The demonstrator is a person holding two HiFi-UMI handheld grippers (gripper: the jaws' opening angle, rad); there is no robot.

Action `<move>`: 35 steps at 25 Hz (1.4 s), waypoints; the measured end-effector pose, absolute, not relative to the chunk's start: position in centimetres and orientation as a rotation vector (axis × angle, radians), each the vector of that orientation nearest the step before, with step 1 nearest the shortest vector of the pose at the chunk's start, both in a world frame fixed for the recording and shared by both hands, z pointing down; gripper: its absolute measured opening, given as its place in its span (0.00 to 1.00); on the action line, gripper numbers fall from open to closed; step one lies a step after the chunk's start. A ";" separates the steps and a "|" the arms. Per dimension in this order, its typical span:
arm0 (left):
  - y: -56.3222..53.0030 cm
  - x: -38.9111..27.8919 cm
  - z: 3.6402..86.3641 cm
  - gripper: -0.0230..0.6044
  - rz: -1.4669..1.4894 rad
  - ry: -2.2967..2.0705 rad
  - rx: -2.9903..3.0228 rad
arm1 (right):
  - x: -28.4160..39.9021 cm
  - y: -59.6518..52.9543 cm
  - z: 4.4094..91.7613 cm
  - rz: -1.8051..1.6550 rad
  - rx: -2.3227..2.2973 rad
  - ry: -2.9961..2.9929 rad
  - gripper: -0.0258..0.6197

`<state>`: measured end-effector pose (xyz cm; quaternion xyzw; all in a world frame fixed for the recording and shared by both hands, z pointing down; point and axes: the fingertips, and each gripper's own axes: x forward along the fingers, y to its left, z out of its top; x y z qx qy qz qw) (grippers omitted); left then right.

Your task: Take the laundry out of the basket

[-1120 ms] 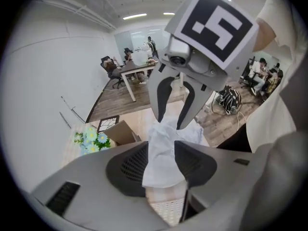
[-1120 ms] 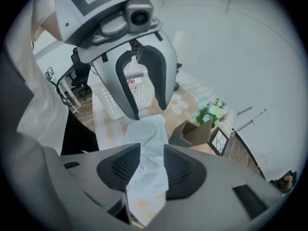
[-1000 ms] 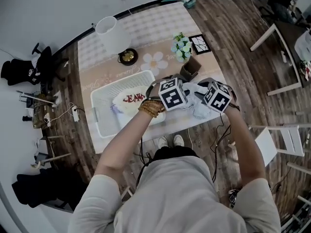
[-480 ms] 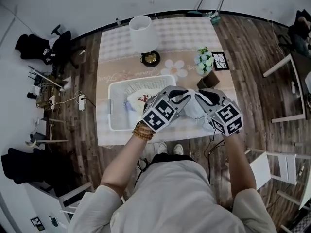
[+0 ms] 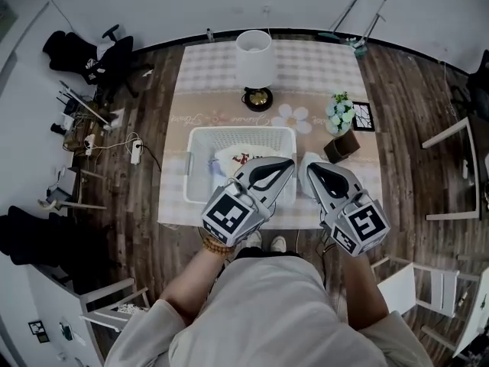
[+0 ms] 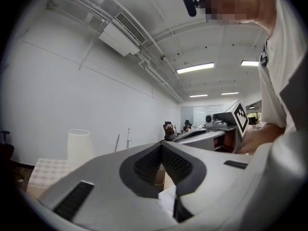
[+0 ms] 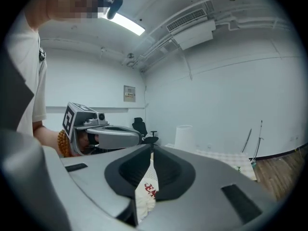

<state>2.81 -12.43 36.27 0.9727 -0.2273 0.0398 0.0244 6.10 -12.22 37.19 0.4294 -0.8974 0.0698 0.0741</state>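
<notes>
**Hovering high over the basket, left gripper nearer the printed garment**

Both grippers were held up close to the person's chest, well above the table [image 5: 206, 75], with their jaws pointing forward and roughly level rather than down. The left gripper [image 5: 289, 163] had its jaws pressed together with nothing between them. The right gripper [image 5: 310, 167] was closing, its tips all but touching, also on nothing. The white cloth with red lettering seen through the slot under its tips in the right gripper view lay far below, not in the pads.

That printed garment [image 5: 243, 157] sat in the white basket [image 5: 229, 131], toward its right half, partly covered in the head view by the left gripper. The basket's long side ran left to right across the person's front. From both grippers the garment lay down and forward. It was beneath the left one and off to the left of the right one, so the left hand looked the nearer. A second pale cloth [image 5: 306, 157] appeared to lie on the table just right of the basket, already out.

The next reach would probably call for tipping the jaws downward, spreading them, and descending into the basket's right half.
</notes>
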 end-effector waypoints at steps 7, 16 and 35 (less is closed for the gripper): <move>-10.5 0.1 33.9 0.04 -0.042 -0.776 2.959 | 4.2 -10.3 34.4 0.169 1.336 -2.767 0.04; -8.7 -1.3 33.2 0.05 -0.119 -0.841 2.996 | 3.7 -8.9 34.0 0.164 1.412 -2.781 0.04; -9.2 -2.3 33.9 0.06 -0.116 -0.858 2.946 | 3.4 -9.6 34.5 0.184 1.470 -2.737 0.04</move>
